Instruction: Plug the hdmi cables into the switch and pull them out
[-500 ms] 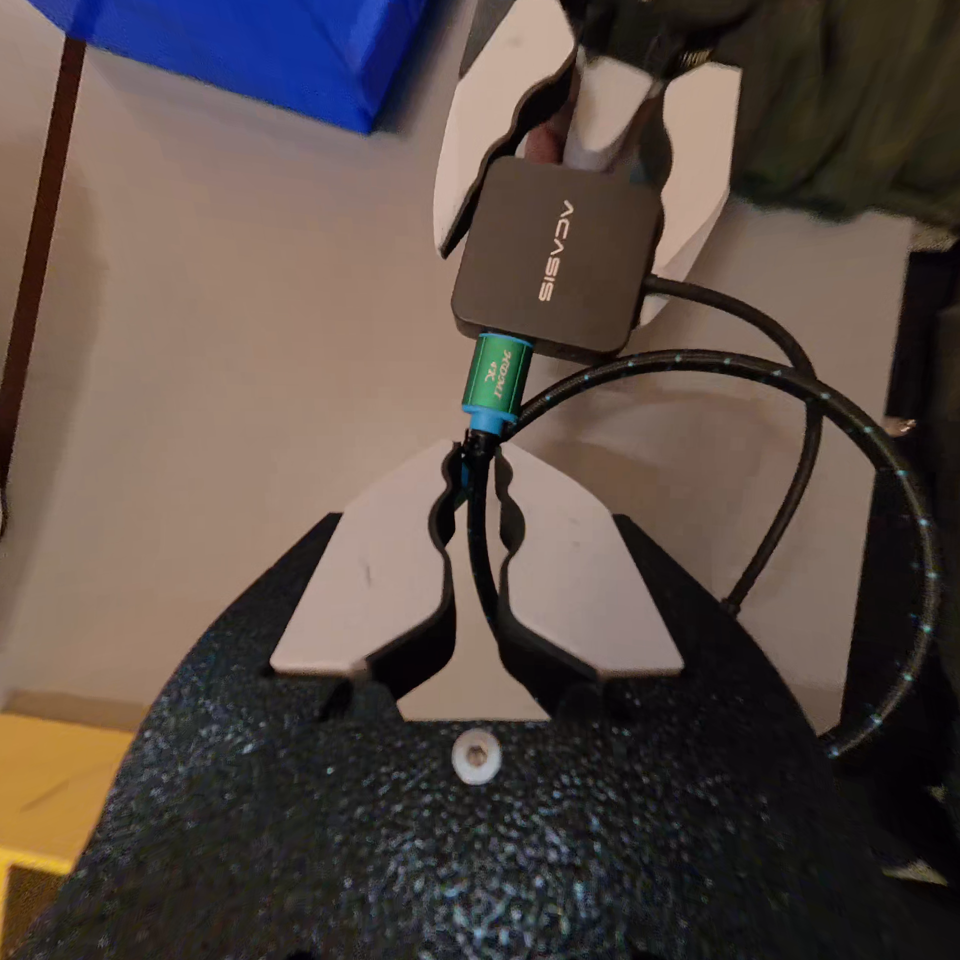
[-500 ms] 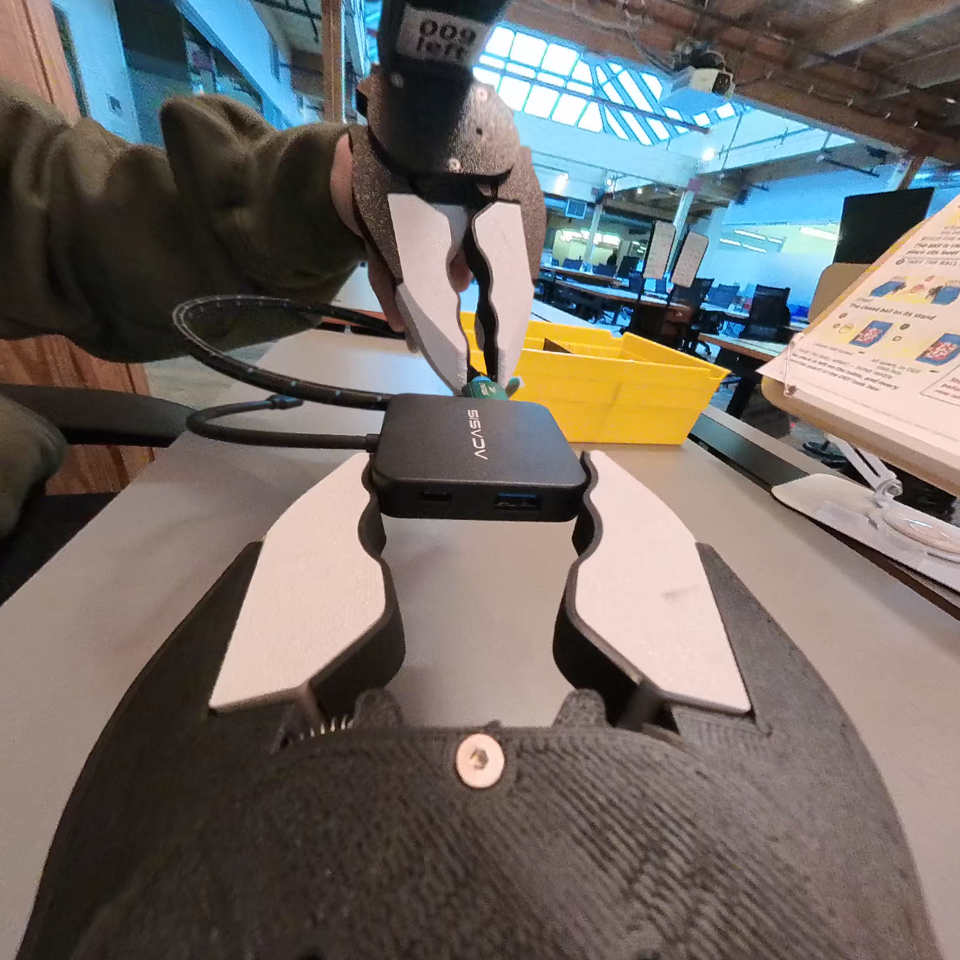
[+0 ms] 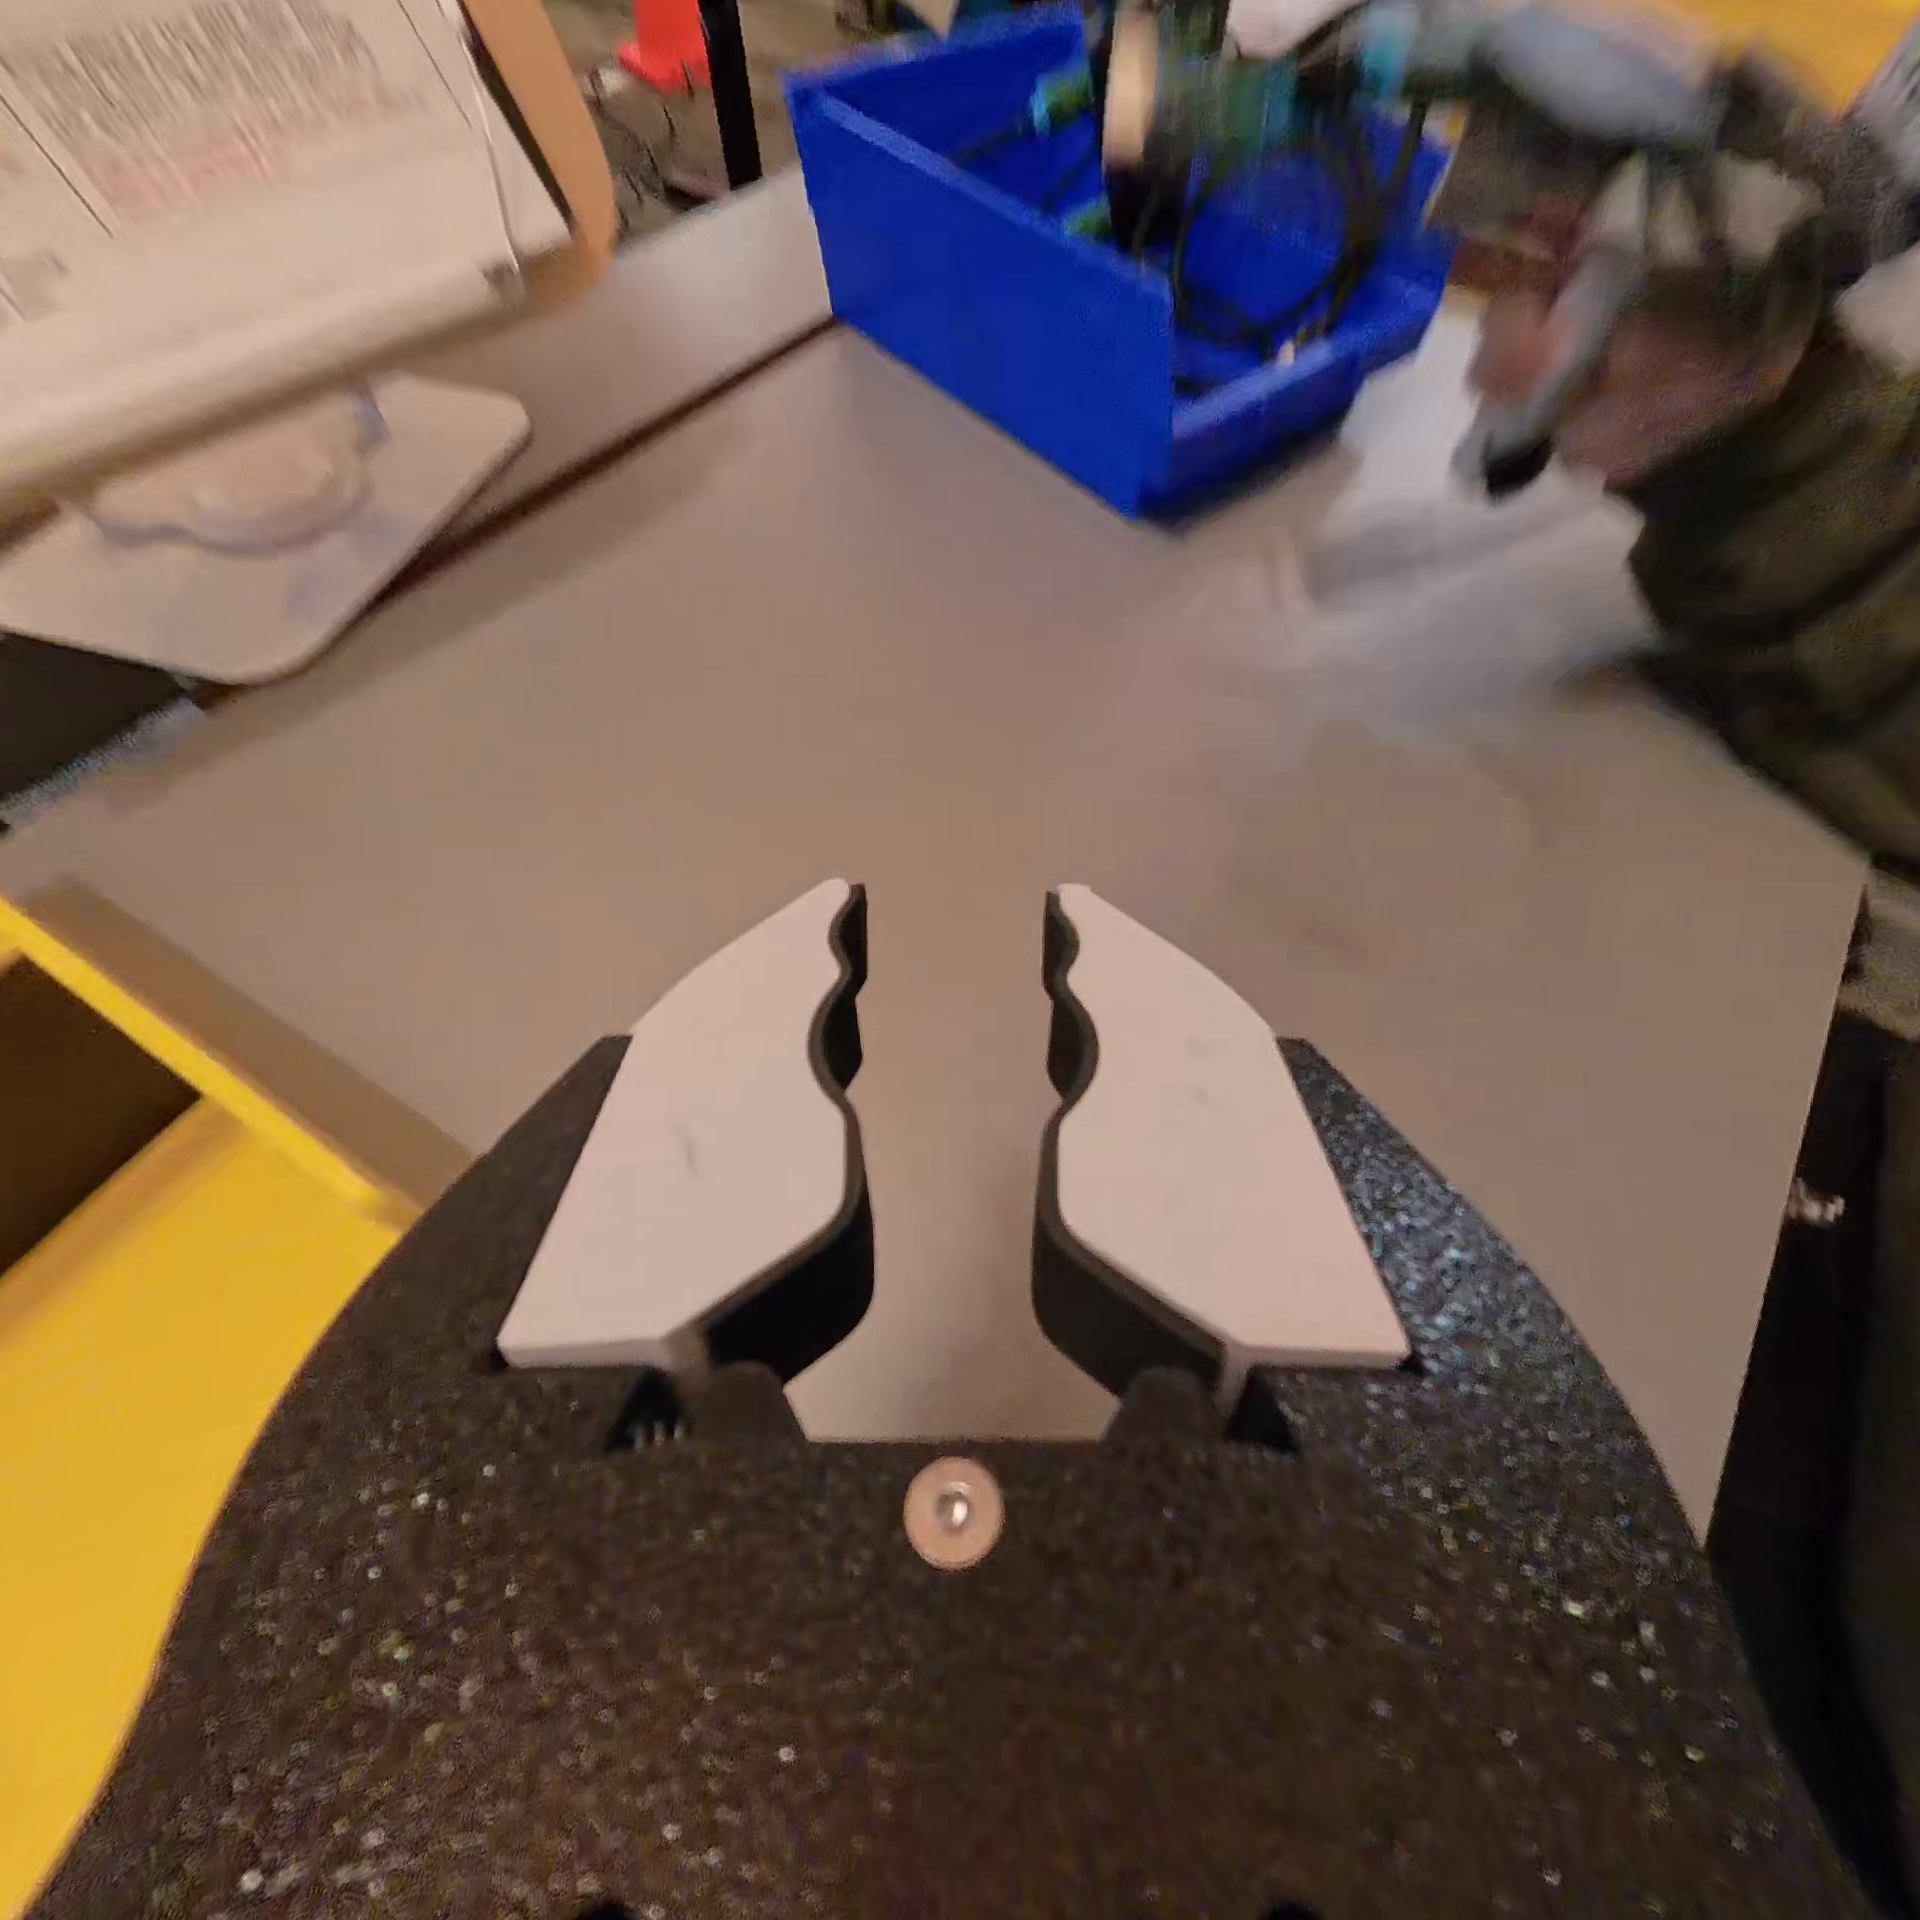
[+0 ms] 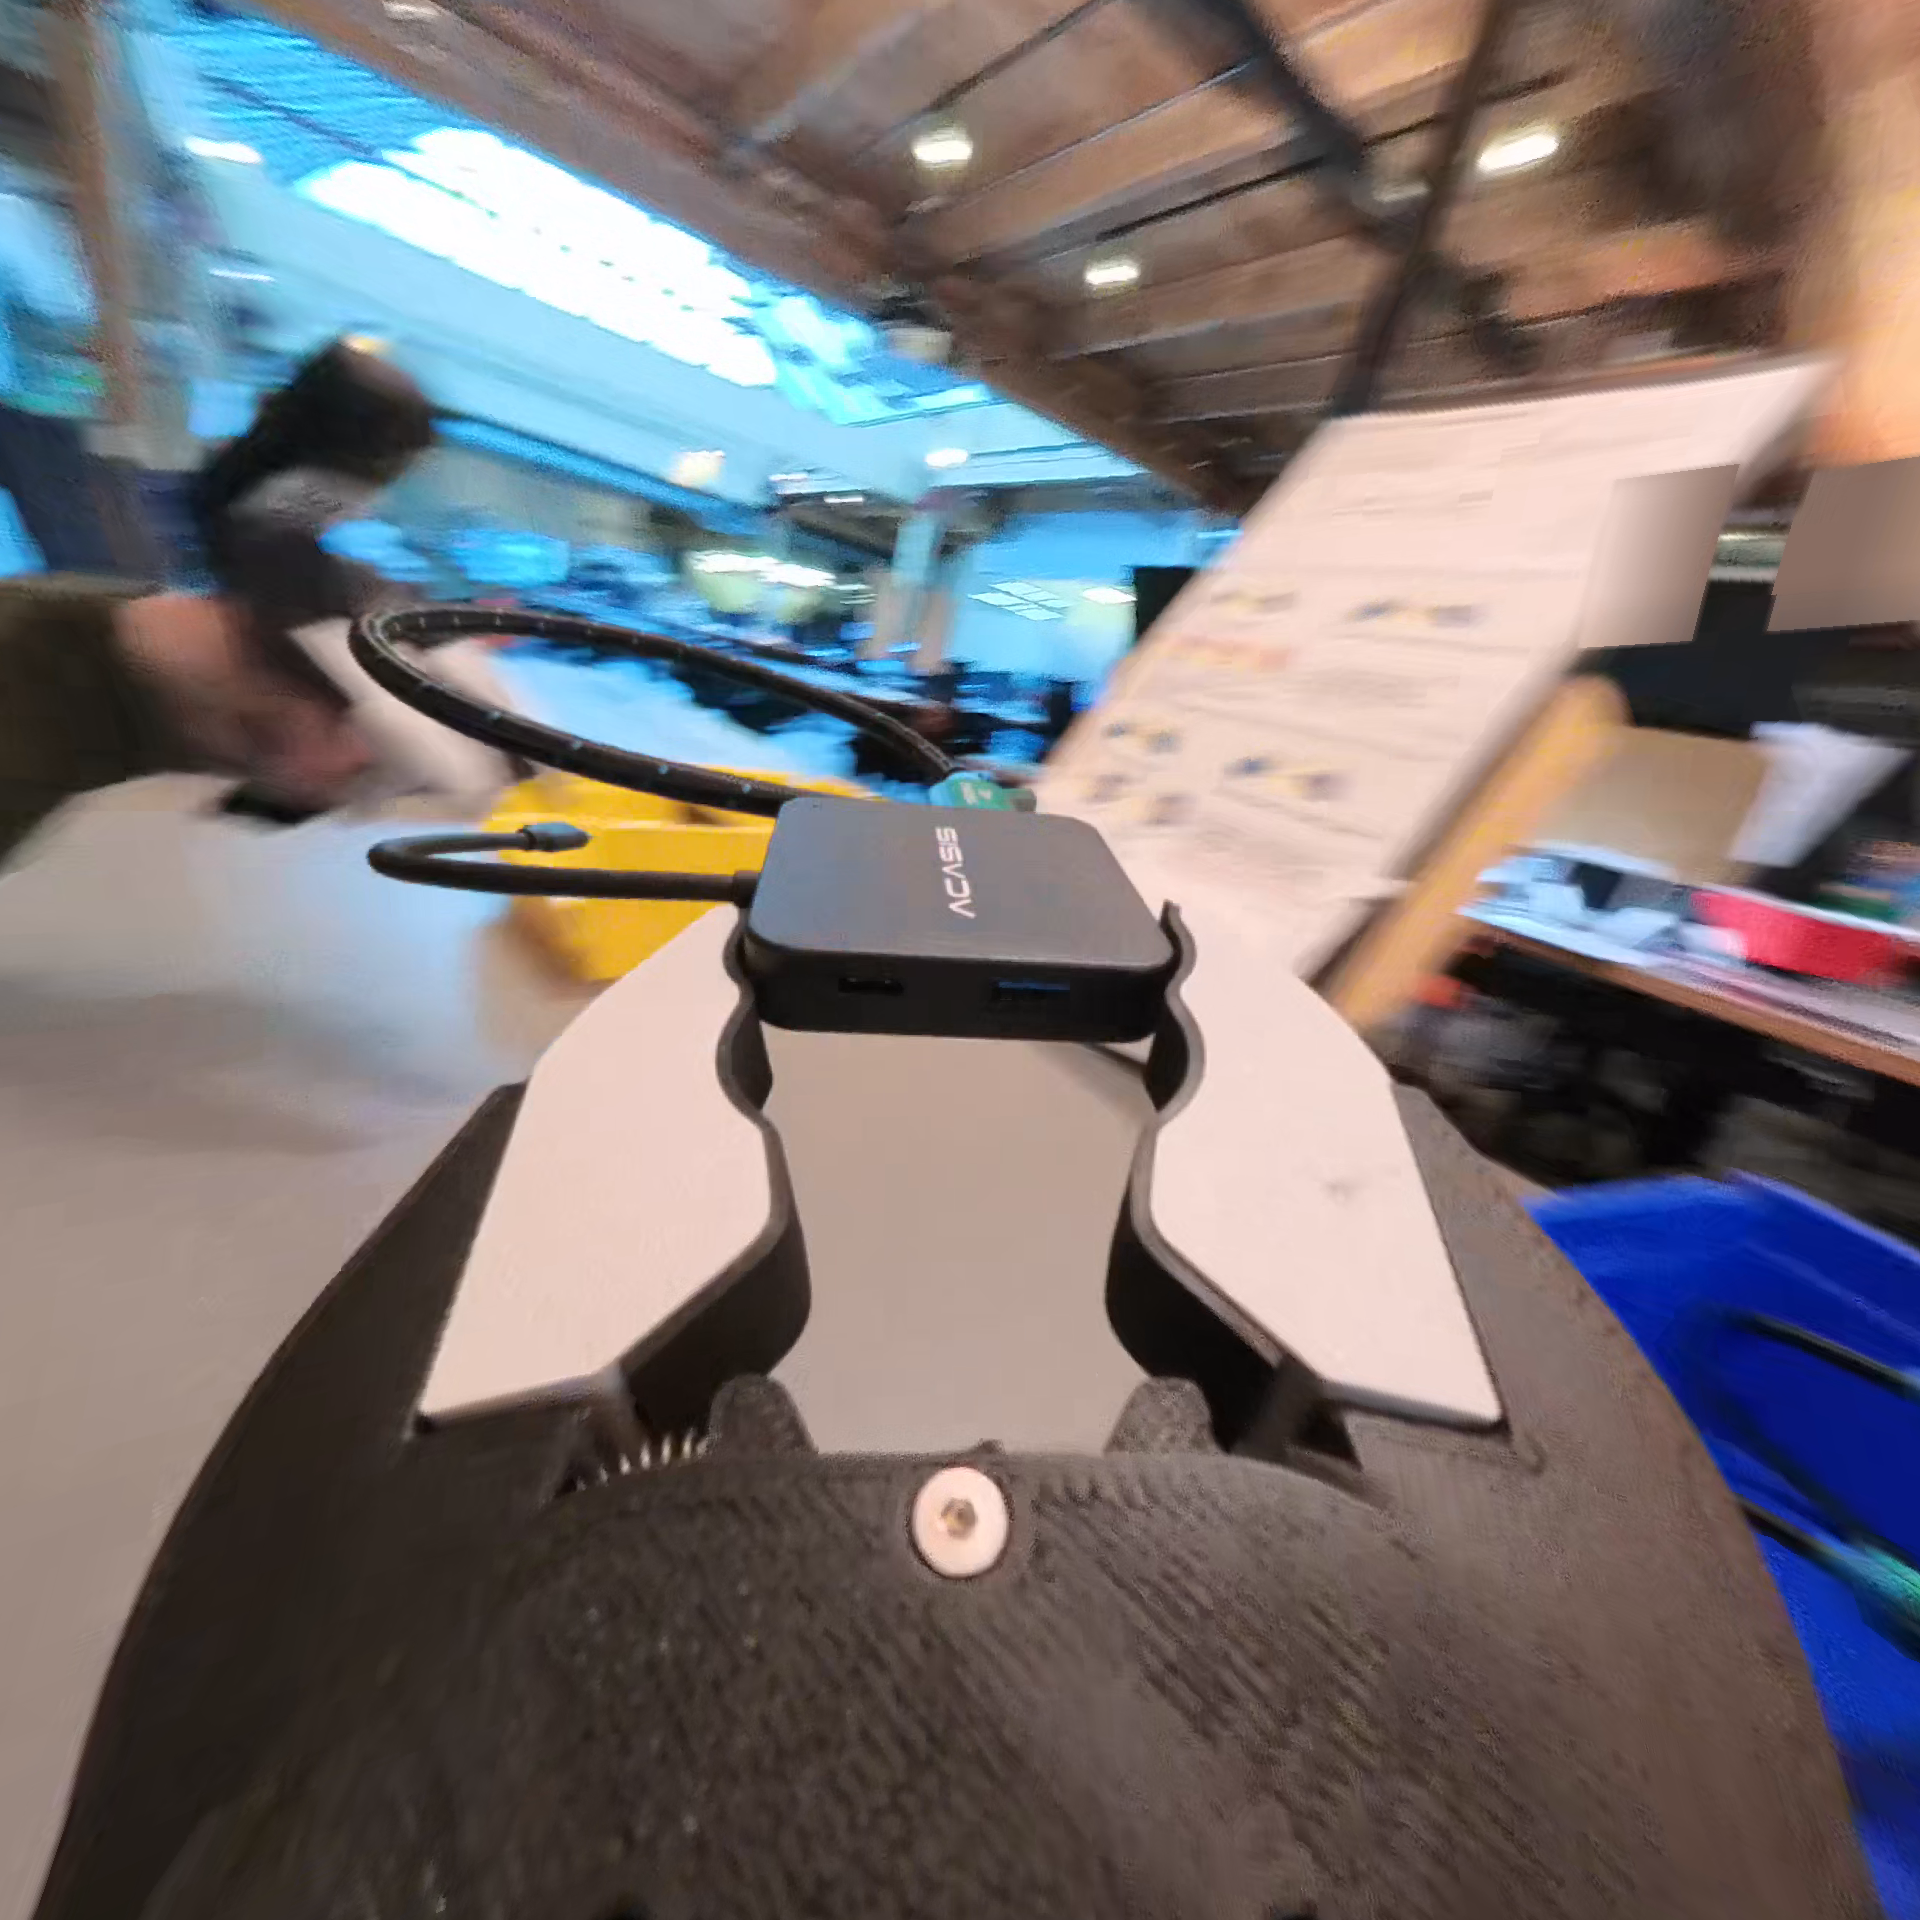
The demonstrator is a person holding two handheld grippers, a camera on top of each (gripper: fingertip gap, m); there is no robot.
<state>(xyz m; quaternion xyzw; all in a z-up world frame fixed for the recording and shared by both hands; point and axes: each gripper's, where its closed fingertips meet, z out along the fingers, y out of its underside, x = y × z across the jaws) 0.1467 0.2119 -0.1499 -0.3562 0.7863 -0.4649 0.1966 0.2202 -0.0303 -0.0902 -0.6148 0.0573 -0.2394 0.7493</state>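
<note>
**A:** Status on the grippers?

**B:** My right gripper (image 4: 961, 997) is clamped on the small black square switch (image 4: 951, 914), one pad on each side edge, holding it up off the grey tabletop (image 4: 208, 1039). My left gripper (image 3: 951, 914) is empty, jaws parted, nothing between them, hovering over the table.

**A:** Cable?

**B:** The black braided hdmi cable (image 4: 582, 732) sits plugged into the switch's far side by its green plug (image 4: 977, 795). It loops out to the left. The switch's own thin black lead (image 4: 540, 878) hangs free beside it.

**A:** So progress?

**B:** One plug-in looks done. Pull-out isn't: the plug is seated. More cables seem to sit in the blue plastic bin (image 3: 997, 312), too blurred to count. The yellow bin (image 3: 156, 1299) is at my left.

**A:** Next?

**B:** Probably regrip the green plug with the left and pull straight out.
</note>
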